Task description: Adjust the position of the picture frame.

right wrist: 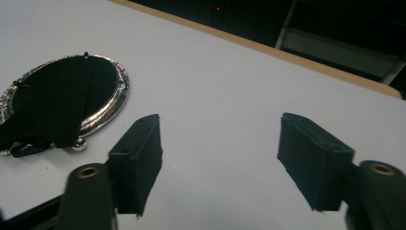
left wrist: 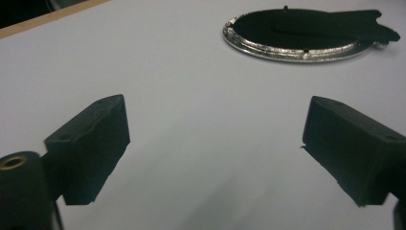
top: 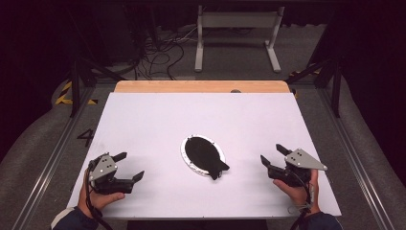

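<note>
On matte white table, oval silver-rimmed dish, limp black cloth, left tongs, right tongs both apart, empty.

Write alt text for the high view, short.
A silver-rimmed oval dish holding a black cloth lies mid-table on a white sheet. The left gripper and right gripper, both open and empty, rest either side of it in the person's hands.

**Open table around one central object**

The white table lies bare on every side of the silver-rimmed oval plate with its black cloth. Between the left gripper and this plate nothing stands; the same holds for the right gripper.
</note>
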A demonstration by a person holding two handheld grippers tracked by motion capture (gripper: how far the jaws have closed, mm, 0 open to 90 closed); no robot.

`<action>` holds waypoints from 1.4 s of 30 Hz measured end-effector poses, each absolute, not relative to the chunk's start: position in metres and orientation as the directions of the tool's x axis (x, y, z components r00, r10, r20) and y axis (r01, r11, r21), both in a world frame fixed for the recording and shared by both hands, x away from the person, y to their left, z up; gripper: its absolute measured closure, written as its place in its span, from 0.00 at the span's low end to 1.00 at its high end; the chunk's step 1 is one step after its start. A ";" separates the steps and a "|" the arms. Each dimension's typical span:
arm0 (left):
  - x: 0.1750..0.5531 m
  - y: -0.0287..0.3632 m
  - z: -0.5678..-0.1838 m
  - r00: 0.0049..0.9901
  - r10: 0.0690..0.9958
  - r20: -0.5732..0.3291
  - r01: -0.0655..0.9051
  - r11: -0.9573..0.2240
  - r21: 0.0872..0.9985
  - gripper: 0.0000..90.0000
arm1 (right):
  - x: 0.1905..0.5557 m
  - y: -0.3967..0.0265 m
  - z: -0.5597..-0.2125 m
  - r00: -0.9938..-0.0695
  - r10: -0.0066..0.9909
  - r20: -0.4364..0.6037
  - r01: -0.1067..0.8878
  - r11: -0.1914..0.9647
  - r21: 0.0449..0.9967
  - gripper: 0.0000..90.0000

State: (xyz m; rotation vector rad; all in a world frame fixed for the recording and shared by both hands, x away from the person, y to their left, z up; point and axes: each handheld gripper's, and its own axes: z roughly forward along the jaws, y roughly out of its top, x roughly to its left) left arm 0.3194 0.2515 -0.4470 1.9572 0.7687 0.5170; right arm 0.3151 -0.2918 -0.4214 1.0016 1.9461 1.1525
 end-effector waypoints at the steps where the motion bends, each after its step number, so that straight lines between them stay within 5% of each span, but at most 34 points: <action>1: 0.319 0.252 -0.447 0.714 0.698 0.043 0.303 -0.364 0.881 0.15 | 0.315 -0.292 -0.421 -0.492 0.857 -0.150 0.280 0.320 0.905 0.43; 3: 0.321 0.249 -0.450 0.721 0.691 0.042 0.319 -0.385 0.866 0.19 | 0.320 -0.289 -0.426 -0.500 0.855 -0.139 0.313 0.329 0.891 0.57; 6: 0.321 0.248 -0.451 0.736 0.675 0.053 0.308 -0.404 0.861 0.27 | 0.324 -0.286 -0.428 -0.520 0.843 -0.138 0.323 0.343 0.882 0.64; 11: 0.321 0.245 -0.453 0.767 0.640 0.044 0.311 -0.432 0.847 0.53 | 0.334 -0.278 -0.433 -0.540 0.829 -0.142 0.345 0.372 0.862 0.76; 16: 0.327 0.231 -0.454 0.814 0.580 0.034 0.299 -0.469 0.831 0.80 | 0.348 -0.265 -0.439 -0.582 0.805 -0.115 0.378 0.392 0.839 0.99; 21: 0.343 0.208 -0.458 0.839 0.544 0.022 0.318 -0.521 0.792 0.99 | 0.356 -0.250 -0.443 -0.618 0.780 -0.101 0.393 0.418 0.819 1.00; 42: 0.387 0.126 -0.467 0.881 0.473 0.015 0.310 -0.603 0.735 1.00 | 0.357 -0.198 -0.458 -0.744 0.658 -0.114 0.374 0.552 0.745 1.00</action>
